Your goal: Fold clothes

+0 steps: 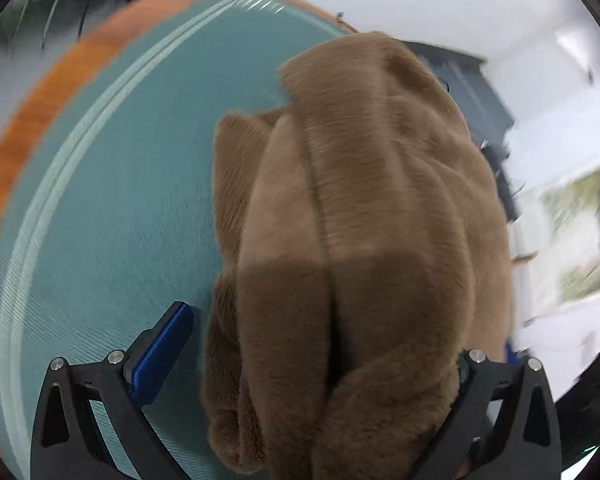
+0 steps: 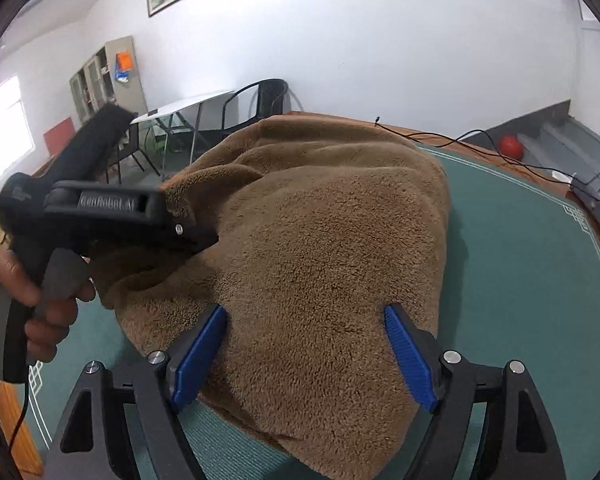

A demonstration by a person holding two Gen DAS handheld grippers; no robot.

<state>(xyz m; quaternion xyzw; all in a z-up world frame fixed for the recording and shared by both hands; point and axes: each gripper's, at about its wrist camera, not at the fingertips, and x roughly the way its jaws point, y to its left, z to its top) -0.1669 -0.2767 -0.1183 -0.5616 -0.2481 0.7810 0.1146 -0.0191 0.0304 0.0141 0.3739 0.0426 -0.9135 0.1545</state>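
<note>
A brown fleece garment (image 1: pixel 360 200) lies bunched in thick folds on the green felt table (image 1: pixel 120 200). In the left wrist view my left gripper (image 1: pixel 324 332) straddles its near end. The left blue pad (image 1: pixel 160 352) stands just clear of the cloth, and the right finger is mostly hidden behind the fleece. The right wrist view shows the garment (image 2: pixel 320 240) spread wider, with my right gripper (image 2: pixel 306 336) over its near edge and the jaws wide apart, cloth between the blue pads. A hand (image 2: pixel 16 280) holds the left gripper (image 2: pixel 204 236), whose tip is poked into a fold.
The table has a wooden rim (image 1: pixel 60 80). Black cables (image 2: pixel 480 152) and a power strip (image 2: pixel 592 200) lie along its far right edge. Beyond the table are a red ball (image 2: pixel 511 146), a black chair (image 2: pixel 260 100), a folding table (image 2: pixel 188 106) and a cabinet (image 2: pixel 108 76).
</note>
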